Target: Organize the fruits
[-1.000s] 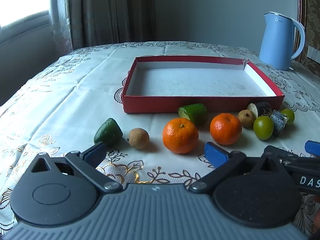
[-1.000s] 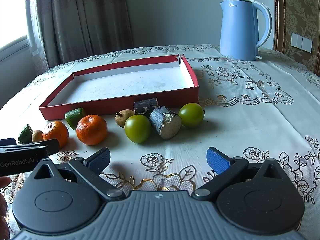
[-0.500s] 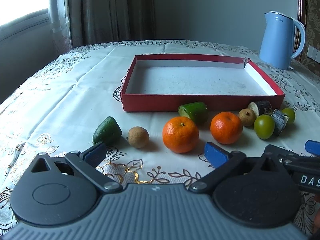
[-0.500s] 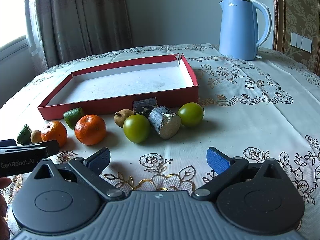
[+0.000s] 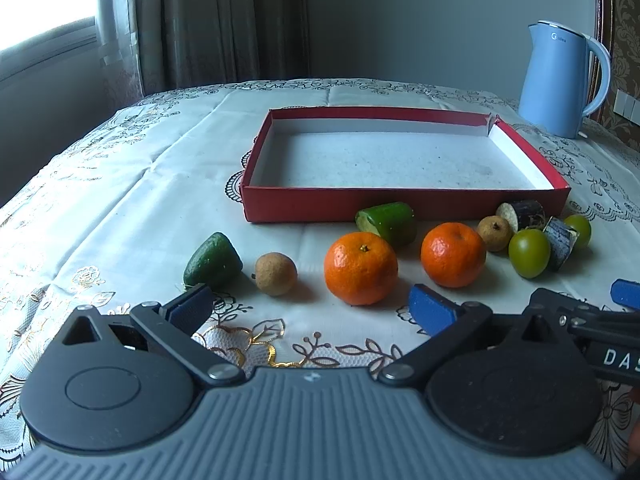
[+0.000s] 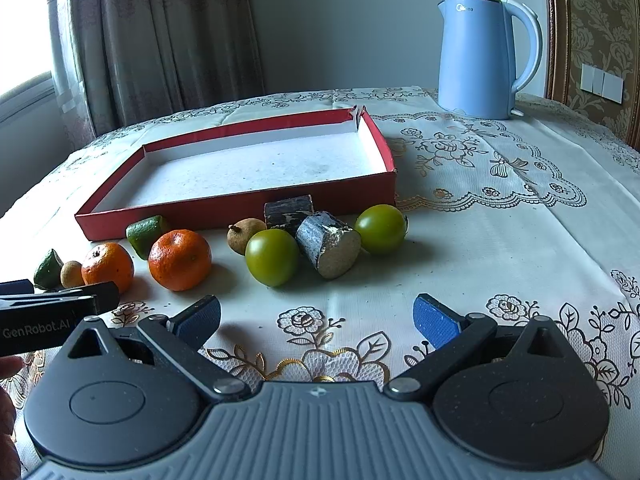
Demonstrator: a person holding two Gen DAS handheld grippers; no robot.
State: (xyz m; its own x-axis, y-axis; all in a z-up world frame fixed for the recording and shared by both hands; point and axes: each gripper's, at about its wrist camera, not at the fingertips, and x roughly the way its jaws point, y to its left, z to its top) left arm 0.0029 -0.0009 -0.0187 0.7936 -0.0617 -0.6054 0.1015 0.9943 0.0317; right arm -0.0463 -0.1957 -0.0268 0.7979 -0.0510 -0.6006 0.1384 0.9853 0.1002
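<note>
Left gripper [image 5: 308,304] and right gripper [image 6: 318,314], side by side, near and low over the table; both sets of blue-padded fingers [image 6: 434,320] spread wide, holding nothing.

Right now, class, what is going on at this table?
A person holds two grippers, both open and holding nothing. The left gripper faces an orange; the right gripper hangs before a green fruit. All the fruits lie on the tablecloth before the red tray, which holds nothing yet.
</note>
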